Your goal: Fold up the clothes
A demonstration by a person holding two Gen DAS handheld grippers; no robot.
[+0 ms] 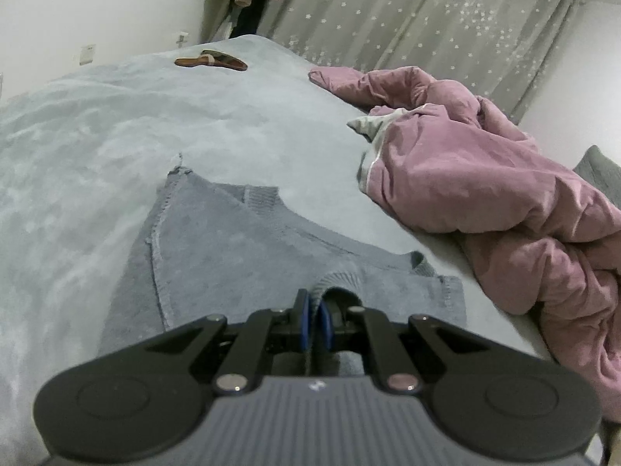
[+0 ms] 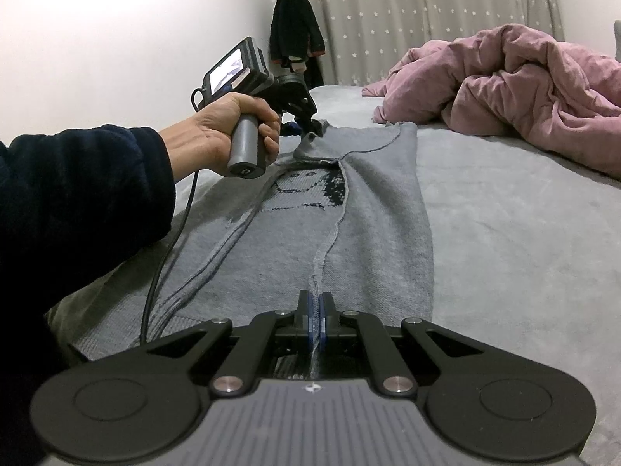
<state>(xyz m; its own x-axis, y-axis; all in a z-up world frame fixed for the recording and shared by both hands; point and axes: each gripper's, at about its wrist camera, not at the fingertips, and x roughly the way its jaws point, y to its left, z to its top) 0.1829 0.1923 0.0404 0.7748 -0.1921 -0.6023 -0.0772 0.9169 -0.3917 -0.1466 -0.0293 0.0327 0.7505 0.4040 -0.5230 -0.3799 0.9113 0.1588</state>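
A grey knitted sweater point(image 2: 372, 209) lies inside out along the bed, its seams and the back of a dark face pattern point(image 2: 310, 190) showing. My right gripper point(image 2: 316, 303) is shut on a seam fold at the near end. At the far end my left gripper point(image 2: 310, 126), held by a hand point(image 2: 217, 132) in a dark sleeve, is shut on the ribbed edge. In the left wrist view the left gripper point(image 1: 315, 310) pinches that ribbed cuff point(image 1: 337, 281), with the sweater point(image 1: 217, 244) spread beyond it.
A crumpled pink duvet point(image 2: 524, 85) point(image 1: 485, 178) lies on the right of the grey bed sheet point(image 2: 524, 252). Brown slippers point(image 1: 211, 61) sit at the far end. Dark clothes point(image 2: 295, 31) hang by the starred curtain point(image 2: 427, 11). A cable point(image 2: 167, 256) trails from the left gripper.
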